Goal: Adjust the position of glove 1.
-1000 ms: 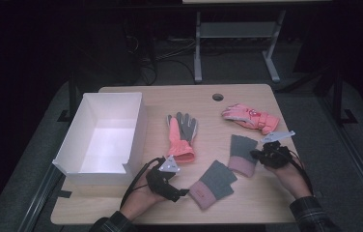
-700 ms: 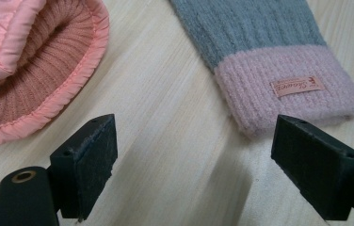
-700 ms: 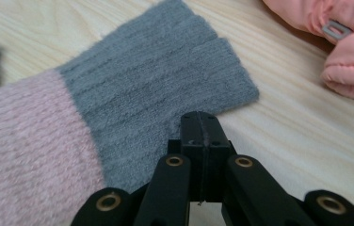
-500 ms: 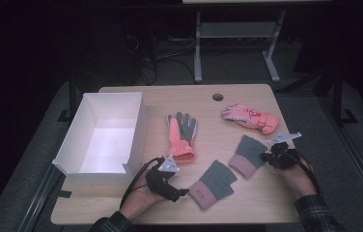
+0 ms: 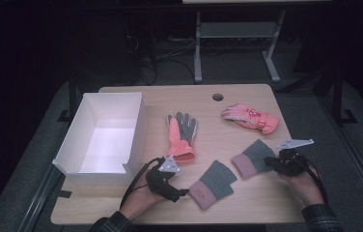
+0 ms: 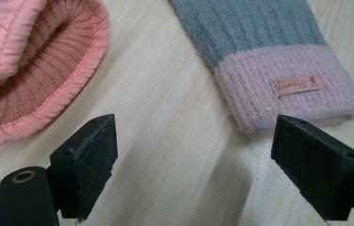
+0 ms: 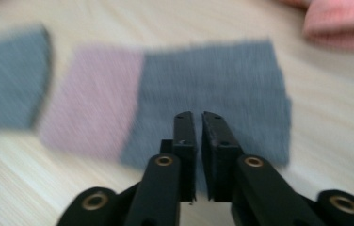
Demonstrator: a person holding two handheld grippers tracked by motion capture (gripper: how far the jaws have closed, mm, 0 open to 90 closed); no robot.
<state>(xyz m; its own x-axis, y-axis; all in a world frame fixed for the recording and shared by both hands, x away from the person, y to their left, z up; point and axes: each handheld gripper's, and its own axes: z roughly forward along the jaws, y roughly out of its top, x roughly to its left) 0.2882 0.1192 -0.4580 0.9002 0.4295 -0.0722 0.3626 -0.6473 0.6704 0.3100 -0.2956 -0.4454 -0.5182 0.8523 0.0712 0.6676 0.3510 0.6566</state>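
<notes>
Two grey knit mittens with pink cuffs lie on the wooden table (image 5: 247, 208). My left gripper (image 5: 179, 193) (image 6: 191, 136) stands wide open, low over bare wood. The near mitten's cuff (image 5: 213, 182) (image 6: 288, 89) is by its right jaw and a coral glove's cuff (image 5: 182, 135) (image 6: 38, 56) by its left. My right gripper (image 5: 268, 162) (image 7: 198, 115) points at the fingertip end of the other mitten (image 5: 253, 157) (image 7: 213, 80). Its jaws have just been opening to a narrow slit, with nothing between them.
A white open box (image 5: 138, 130) stands at the table's left. A pink padded glove (image 5: 249, 117) (image 7: 344, 23) lies at the back right, near a round cable hole (image 5: 217, 96). The table's right edge runs close beside my right hand.
My right gripper slid right toward the table's edge, dragging the far grey mitten a little with it, then its jaws parted slightly. The left gripper stayed put.
</notes>
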